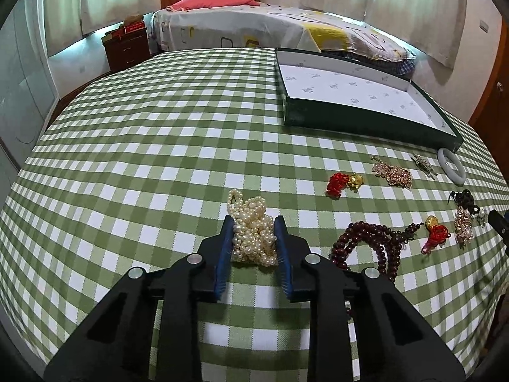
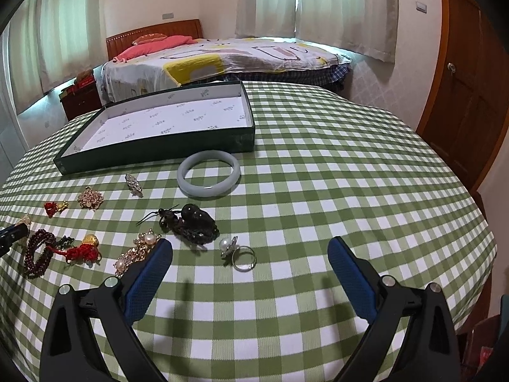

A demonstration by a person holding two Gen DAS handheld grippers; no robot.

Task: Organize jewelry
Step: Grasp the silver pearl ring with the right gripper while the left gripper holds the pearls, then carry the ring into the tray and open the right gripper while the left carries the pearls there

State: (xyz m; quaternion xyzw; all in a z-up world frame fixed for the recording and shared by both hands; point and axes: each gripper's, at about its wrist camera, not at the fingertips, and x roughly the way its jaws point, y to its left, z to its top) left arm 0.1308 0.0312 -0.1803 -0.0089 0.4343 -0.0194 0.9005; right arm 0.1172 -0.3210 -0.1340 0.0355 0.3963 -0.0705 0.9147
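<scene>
Our left gripper [image 1: 253, 222] clenches the pearl necklace [image 1: 253, 232]; bare checked cloth [image 1: 143, 159] lies ahead-left. Our right gripper [image 2: 249, 248] gapes, pearl ring [image 2: 240, 253] between its tips.

Left tool [image 1: 253, 222] clamped on a bundle, right tool [image 2: 249, 250] spread wide, low over the surface

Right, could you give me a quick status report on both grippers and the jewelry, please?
Left gripper shut on pearl necklace. Right gripper open, empty, above pearl ring. Green box empty. Path to box clear.
</scene>
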